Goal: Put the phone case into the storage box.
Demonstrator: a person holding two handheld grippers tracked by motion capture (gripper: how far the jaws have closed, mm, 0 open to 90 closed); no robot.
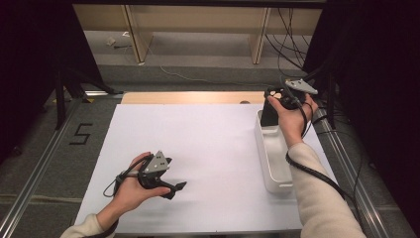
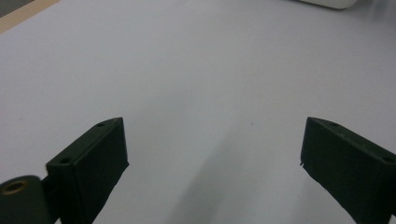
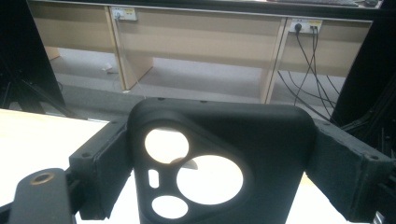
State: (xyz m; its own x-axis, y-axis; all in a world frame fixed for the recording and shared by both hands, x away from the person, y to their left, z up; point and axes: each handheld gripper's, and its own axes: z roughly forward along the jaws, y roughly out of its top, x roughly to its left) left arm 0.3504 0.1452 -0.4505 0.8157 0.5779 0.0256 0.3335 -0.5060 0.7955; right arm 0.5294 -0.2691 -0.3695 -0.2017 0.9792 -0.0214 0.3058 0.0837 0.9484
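Backdrop: pale wooden shelving and trailing cables behind a white-covered counter [image 1: 198, 148]; dark curtains at both sides
Phone case: black phone case [image 3: 219, 163] with round camera cut-outs, held upright above the far end of the white bin [image 1: 271, 163]; long axis near vertical, lower end pointing down into the bin
Right tongs: right tongs [image 3: 215, 158] clamped on the case's two side edges, set wide by its breadth
Key relation: case straight over the bin's far end, so the right hand is the one placed to lower it in
Left tongs: left tongs [image 2: 212, 149] spread wide, holding nothing, low over bare counter, well apart from the bin
Hidden: case's lower end cut off in the right gripper view; bin's floor hard to make out
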